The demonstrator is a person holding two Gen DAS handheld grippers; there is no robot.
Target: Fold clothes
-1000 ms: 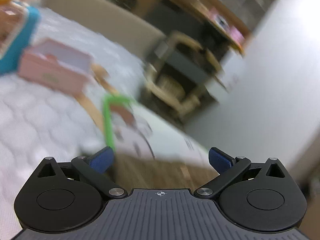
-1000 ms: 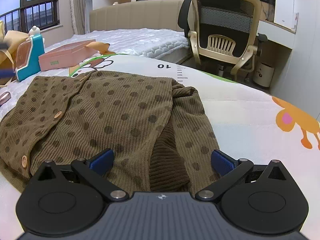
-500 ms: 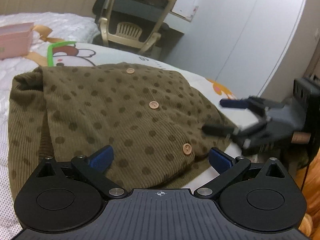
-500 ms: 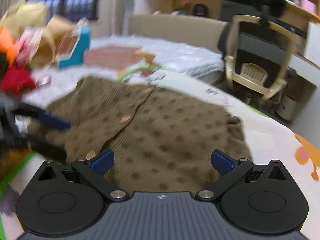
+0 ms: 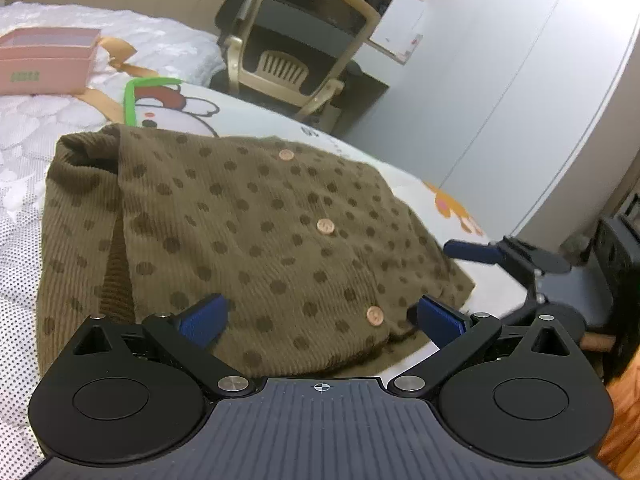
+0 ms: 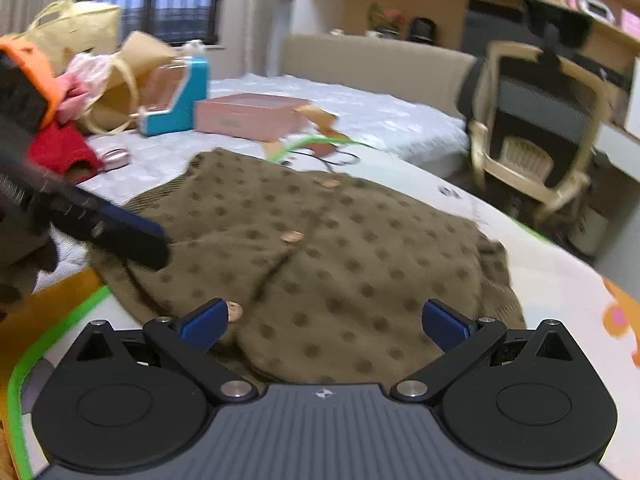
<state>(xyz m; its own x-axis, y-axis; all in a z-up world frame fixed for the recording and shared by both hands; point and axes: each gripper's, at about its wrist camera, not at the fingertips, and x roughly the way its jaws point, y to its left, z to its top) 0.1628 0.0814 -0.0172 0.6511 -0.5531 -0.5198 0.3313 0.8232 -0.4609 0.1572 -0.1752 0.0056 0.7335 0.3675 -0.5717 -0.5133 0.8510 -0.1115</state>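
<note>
Near the cardigan's hem, I hold both grippers spread wide, empty; I'd pinch its corners evenly.

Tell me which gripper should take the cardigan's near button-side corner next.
Probably the left gripper: its open fingers straddle the brown dotted cardigan hem by the lowest button. The right gripper, also open, sits over mid-fabric.
</note>
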